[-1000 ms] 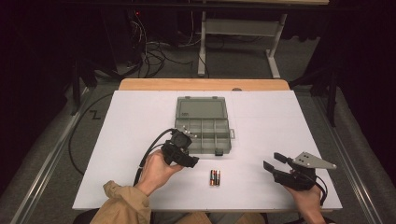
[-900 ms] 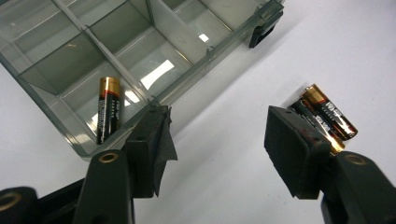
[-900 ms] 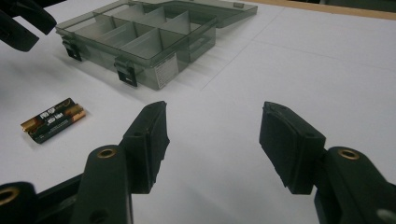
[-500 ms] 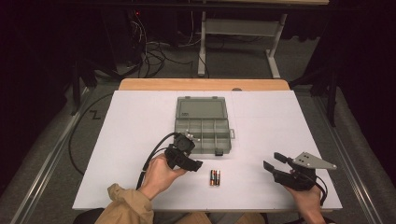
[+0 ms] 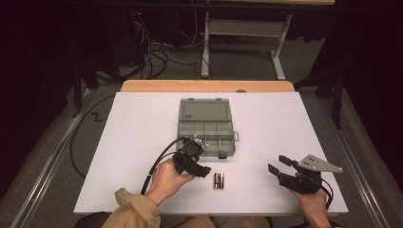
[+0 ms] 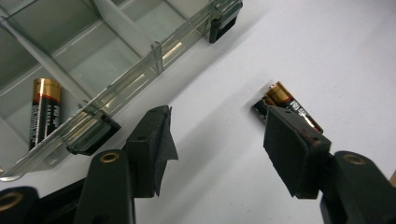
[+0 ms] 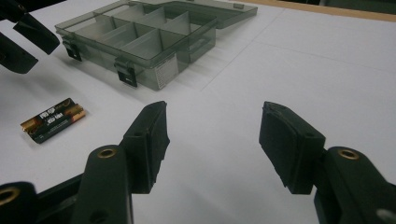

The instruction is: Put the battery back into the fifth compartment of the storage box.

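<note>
In the high view the left gripper (image 5: pixel 202 166) is hanging with spread jaws just left of the two batteries (image 5: pixel 218 181) lying side by side on the white table (image 5: pixel 133 133), in front of the open compartment box (image 5: pixel 207 127), while the right gripper (image 5: pixel 278 165) is resting apart, also spread and empty. In the left gripper view one battery (image 6: pixel 45 112) is already lying in a compartment, and the jaws are standing wide beside the pair (image 6: pixel 287 105); to do this well they should be straddling a single cell across its width before pinching. In the right gripper view the jaws are gaping over bare table, with the pair (image 7: pixel 52 119) off to the side.

Left gripper (image 5: pixel 202 170) low, tilted right, jaws wide apart; right gripper (image 5: pixel 278 165) resting near table edge, jaws spread too.
</note>
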A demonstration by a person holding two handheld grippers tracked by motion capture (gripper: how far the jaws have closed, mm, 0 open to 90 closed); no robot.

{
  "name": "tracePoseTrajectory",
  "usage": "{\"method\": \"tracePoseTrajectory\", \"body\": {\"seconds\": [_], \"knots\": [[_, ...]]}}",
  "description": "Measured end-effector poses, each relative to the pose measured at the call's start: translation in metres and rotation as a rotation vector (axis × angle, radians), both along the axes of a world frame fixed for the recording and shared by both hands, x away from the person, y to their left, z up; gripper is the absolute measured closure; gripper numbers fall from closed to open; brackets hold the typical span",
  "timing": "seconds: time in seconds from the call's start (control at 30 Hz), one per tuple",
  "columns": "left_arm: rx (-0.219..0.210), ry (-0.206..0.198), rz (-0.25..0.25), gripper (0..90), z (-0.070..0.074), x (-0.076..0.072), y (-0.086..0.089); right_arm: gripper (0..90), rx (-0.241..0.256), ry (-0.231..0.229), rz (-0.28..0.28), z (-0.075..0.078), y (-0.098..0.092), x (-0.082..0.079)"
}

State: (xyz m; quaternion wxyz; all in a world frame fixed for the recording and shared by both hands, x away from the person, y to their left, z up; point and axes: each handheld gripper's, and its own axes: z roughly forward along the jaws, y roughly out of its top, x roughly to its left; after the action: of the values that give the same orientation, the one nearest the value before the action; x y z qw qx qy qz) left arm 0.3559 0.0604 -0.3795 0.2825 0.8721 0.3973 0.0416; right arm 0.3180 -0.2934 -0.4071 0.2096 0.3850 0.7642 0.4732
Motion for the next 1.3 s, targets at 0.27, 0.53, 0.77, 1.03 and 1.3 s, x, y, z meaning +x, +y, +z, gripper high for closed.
{"method": "tracePoseTrajectory", "body": {"seconds": [0.27,0.53,0.77,1.03,1.3], "knots": [[0.025,0.018,-0.043,41.6,-0.004,0.000,-0.008,43.7,-0.002,0.002,-0.001,0.000,0.000,0.000],[0.034,0.035,-0.059,41.4,-0.009,-0.001,-0.019,43.7,0.000,0.001,0.001,0.000,0.000,0.000],[0.050,0.052,-0.075,42.8,-0.012,-0.002,-0.027,43.7,-0.001,0.003,0.001,0.000,0.000,0.000],[0.056,0.086,-0.089,47.2,-0.016,-0.003,-0.032,44.1,-0.005,0.010,0.001,-0.001,0.001,0.000],[0.060,0.111,-0.092,50.9,-0.017,-0.002,-0.034,44.2,-0.012,0.016,0.002,-0.001,0.001,0.001]]}}
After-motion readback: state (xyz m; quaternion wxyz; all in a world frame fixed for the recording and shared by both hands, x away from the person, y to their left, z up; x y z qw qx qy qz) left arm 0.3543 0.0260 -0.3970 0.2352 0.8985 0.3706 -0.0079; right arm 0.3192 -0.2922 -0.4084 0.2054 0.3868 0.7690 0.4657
